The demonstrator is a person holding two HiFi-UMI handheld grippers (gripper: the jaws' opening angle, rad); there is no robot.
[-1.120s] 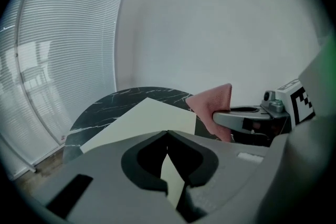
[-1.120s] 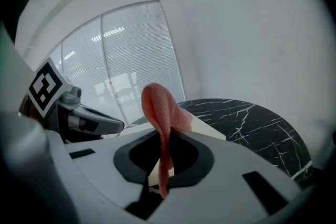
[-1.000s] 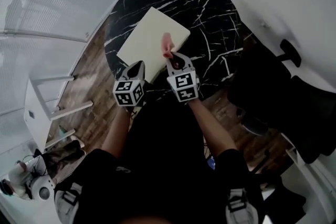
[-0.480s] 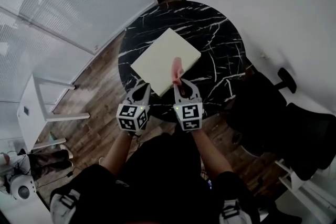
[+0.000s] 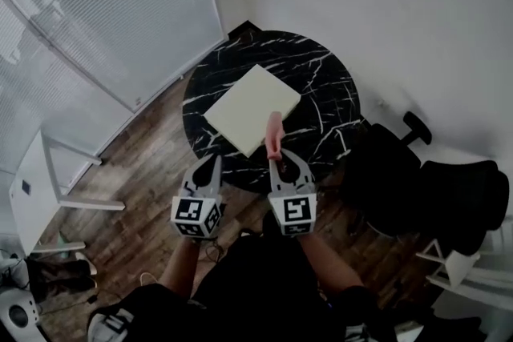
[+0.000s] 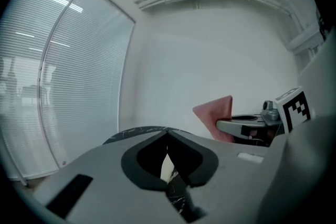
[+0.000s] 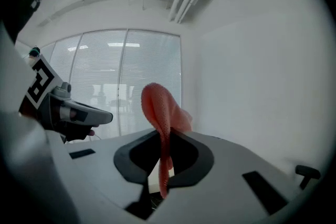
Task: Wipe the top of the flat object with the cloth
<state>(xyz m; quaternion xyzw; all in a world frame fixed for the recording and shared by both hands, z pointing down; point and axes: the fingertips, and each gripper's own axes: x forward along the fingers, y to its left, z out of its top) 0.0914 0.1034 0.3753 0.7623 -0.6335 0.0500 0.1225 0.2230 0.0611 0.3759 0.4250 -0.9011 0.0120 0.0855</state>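
The flat object (image 5: pixel 250 109) is a cream square slab lying on a round black marble table (image 5: pixel 321 84). My right gripper (image 5: pixel 277 156) is shut on a pink cloth (image 5: pixel 274 130), which sticks up from the jaws by the slab's near corner. In the right gripper view the cloth (image 7: pixel 161 110) stands pinched in that gripper (image 7: pixel 162 139). My left gripper (image 5: pixel 212 162) hangs beside it at the table's near edge, jaws closed on nothing (image 6: pixel 167 137). From the left gripper view the cloth (image 6: pixel 217 111) shows to the right.
A black chair (image 5: pixel 394 172) stands right of the table. At the left, a white stool (image 5: pixel 32 192) sits on the wood floor (image 5: pixel 136 196). Window blinds (image 5: pixel 104 12) run along the left wall, and a white wall is behind the table.
Both grippers have drawn back from over the slab toward the table's near edge, the cloth still in the right one. The head camera has risen, so the table looks smaller.
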